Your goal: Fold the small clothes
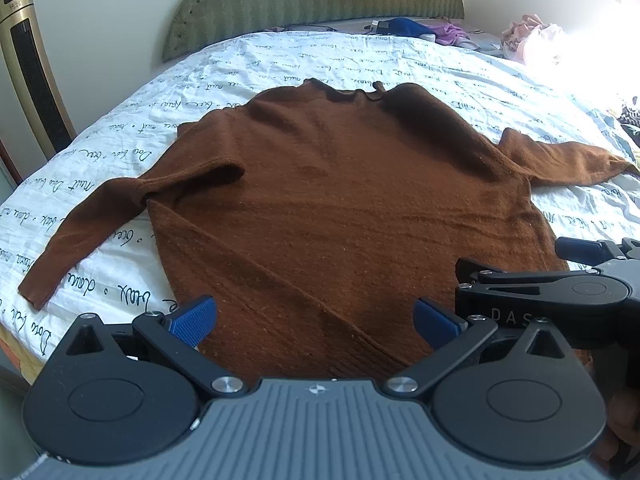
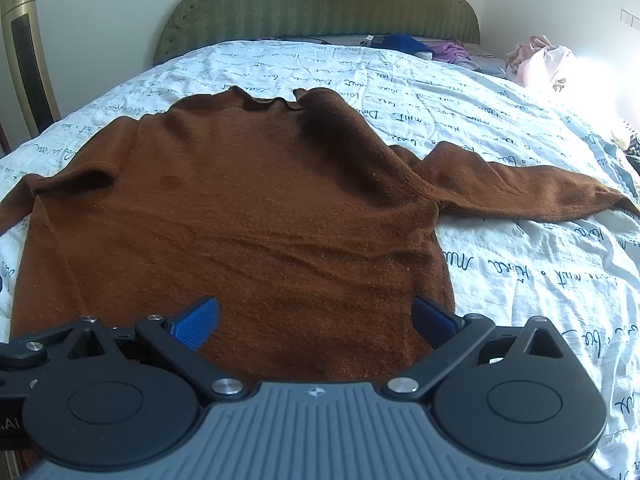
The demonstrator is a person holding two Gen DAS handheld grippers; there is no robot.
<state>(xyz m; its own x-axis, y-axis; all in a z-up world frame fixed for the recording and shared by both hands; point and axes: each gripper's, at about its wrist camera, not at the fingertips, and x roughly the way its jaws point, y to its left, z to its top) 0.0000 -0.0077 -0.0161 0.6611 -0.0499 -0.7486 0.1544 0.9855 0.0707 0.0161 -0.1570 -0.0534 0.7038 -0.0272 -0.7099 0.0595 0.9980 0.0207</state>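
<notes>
Right wrist view crops brown sweater's left sleeve.

My bed, script-print white sheet: brown sweater flat mid-bed; clothes pile at far right corner.

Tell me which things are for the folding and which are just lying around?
For the folding: brown sweater, left tool, right tool.

Just lying around: blue cloth, purple cloth, pink clothes pile, gold tower fan.
</notes>
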